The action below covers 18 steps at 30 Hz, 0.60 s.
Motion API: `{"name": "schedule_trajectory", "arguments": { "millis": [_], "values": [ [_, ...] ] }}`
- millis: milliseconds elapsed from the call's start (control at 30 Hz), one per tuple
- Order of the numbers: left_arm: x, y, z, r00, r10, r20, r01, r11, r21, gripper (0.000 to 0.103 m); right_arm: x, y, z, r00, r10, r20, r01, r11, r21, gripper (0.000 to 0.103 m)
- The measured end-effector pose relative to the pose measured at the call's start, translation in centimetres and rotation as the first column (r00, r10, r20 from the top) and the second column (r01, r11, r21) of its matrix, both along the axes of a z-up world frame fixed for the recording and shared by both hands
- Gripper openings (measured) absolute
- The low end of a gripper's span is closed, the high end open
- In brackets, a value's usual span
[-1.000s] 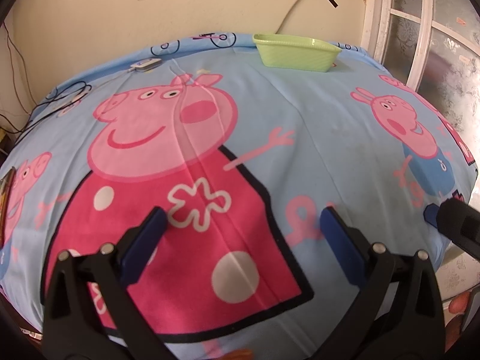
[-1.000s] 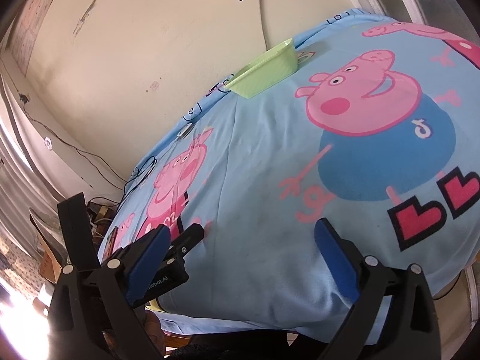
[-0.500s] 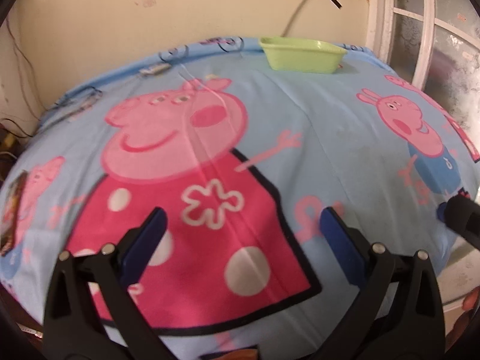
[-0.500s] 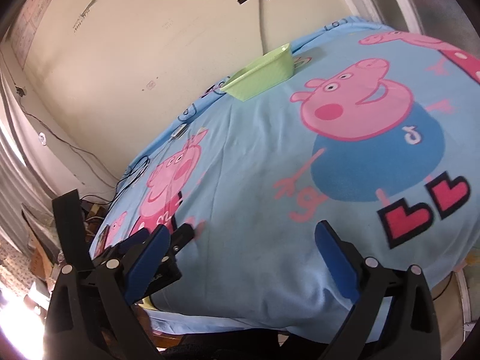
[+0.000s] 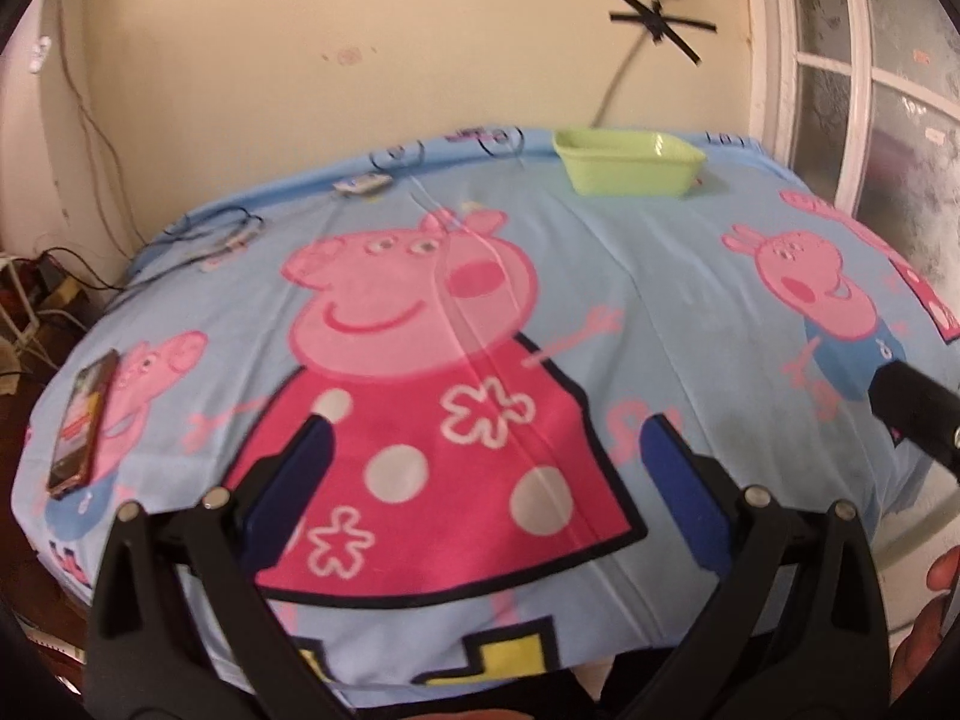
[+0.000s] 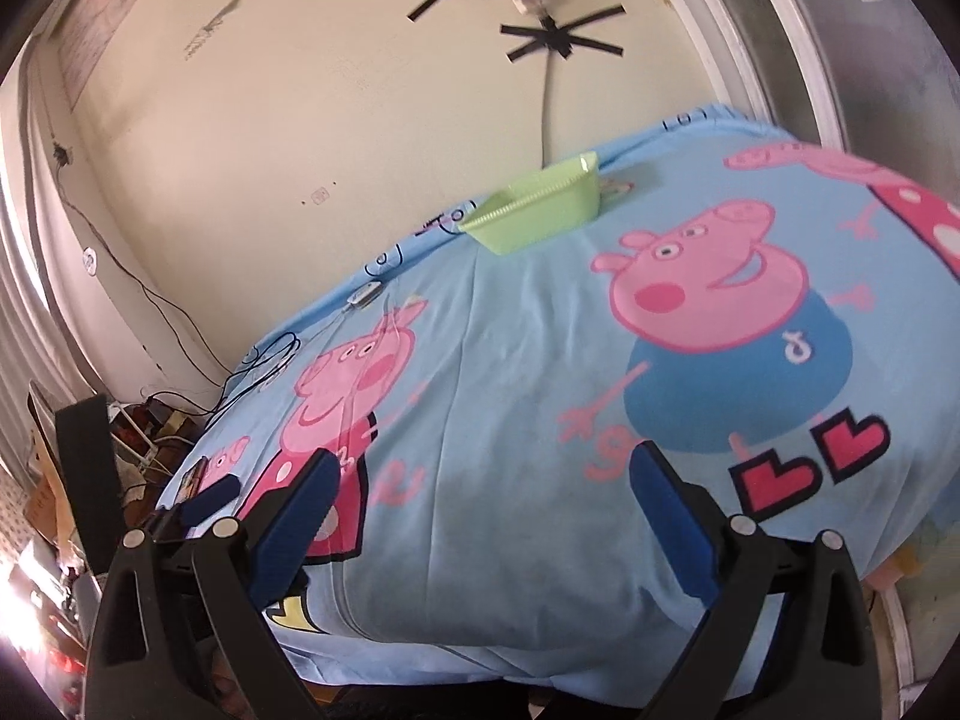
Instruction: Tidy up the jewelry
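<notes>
- Grippers: left gripper [image 5: 486, 450] and right gripper [image 6: 483, 480] are hovering released, jaws spread, grasping nothing.
- Green tray [image 5: 627, 162] is sitting at the blanket's [image 5: 660, 312] far edge.
- Phone [image 5: 81, 420] is lying far left of the tray.

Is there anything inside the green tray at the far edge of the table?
The green tray shows only its rim and outer walls in both views. Its floor is hidden, so contents cannot be confirmed. No jewelry rises above the rim. A small object lies just behind it on the cloth.
</notes>
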State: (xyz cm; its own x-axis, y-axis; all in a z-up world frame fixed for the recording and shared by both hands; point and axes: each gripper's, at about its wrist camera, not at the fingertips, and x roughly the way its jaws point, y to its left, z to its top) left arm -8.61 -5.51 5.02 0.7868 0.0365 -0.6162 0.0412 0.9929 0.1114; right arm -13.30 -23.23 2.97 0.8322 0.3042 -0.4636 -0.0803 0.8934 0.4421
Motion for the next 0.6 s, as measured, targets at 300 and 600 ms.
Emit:
{"name": "schedule_trajectory", "arguments": {
  "millis": [300, 600],
  "values": [
    [-1.5, 1.1, 1.4, 0.996, 0.070, 0.061, -0.070, 0.997, 0.011, 0.098, -0.1, 0.2, 0.3, 1.000, -0.002, 0.008, 0.002, 1.000, -0.015, 0.075],
    [-2.0, 1.2, 1.7, 0.995, 0.071, 0.064, -0.072, 0.997, 0.023, 0.098, -0.1, 0.4, 0.3, 1.000, -0.008, 0.003, 0.008, 1.000, -0.016, 0.075]
  ]
}}
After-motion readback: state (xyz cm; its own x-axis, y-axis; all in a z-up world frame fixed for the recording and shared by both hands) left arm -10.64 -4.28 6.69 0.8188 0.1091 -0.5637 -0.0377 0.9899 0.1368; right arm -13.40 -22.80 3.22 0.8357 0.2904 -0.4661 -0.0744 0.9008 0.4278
